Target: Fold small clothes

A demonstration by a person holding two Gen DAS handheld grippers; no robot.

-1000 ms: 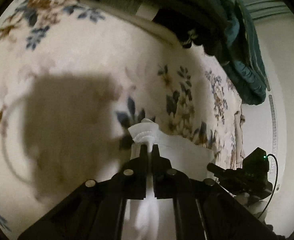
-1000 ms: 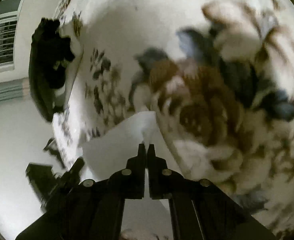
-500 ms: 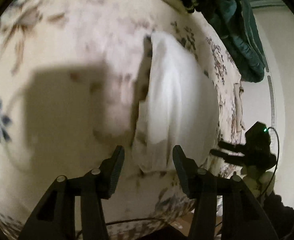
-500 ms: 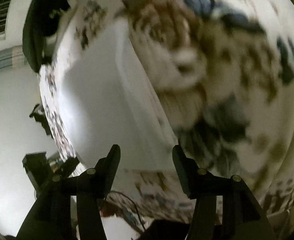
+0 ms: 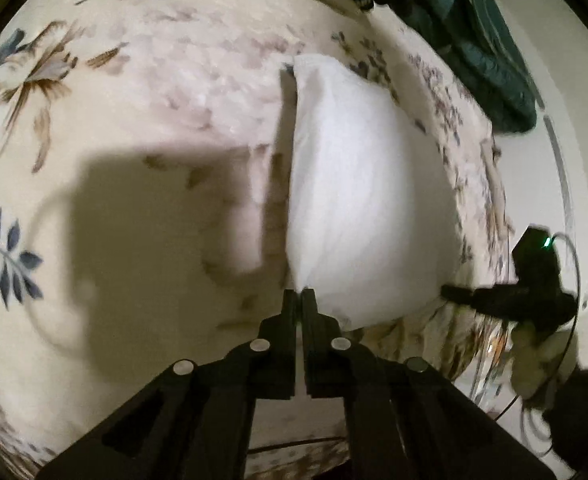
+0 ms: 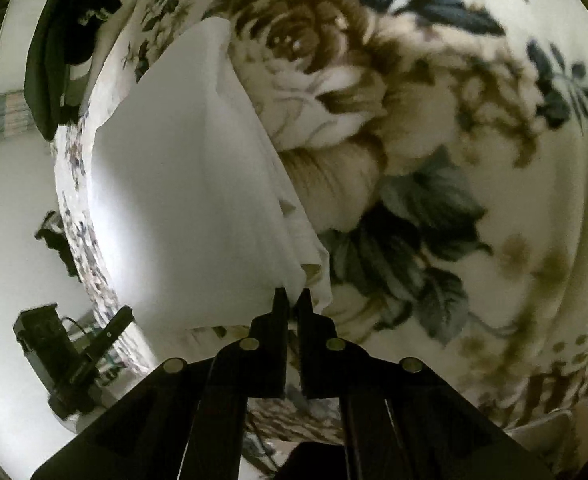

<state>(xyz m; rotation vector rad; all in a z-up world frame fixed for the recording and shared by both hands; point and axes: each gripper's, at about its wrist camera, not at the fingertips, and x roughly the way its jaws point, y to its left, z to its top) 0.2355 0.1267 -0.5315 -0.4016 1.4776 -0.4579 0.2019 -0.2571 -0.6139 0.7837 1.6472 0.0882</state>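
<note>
**Both grippers pinching near corners of white cloth on floral bedspread**

Left wrist view: floral bedspread (image 5: 141,92) fills the left side, with a big dark shadow (image 5: 153,216) of the rig across it. Left gripper (image 5: 299,293) at centre bottom, fingers pressed together, tips on the near left corner of the white garment (image 5: 366,184); looks like a pinch on that corner edge. Garment lies flat, folded, on the bedspread, running away from the gripper, its left edge slightly raised. Right of it, a dark green fabric pile (image 5: 490,52) at the far bed edge. Lower right, the right gripper (image 5: 510,296) reaches the garment's near right corner, green LED lit on its body.

Right wrist view: left gripper (image 6: 93,344) seen low left at the bed edge. White garment in the left half. Right gripper at centre bottom, fingers nearly together with a thin gap, pinching the layered near corner. Large brown rose print (image 6: 318,56) to the right; blurred.
</note>
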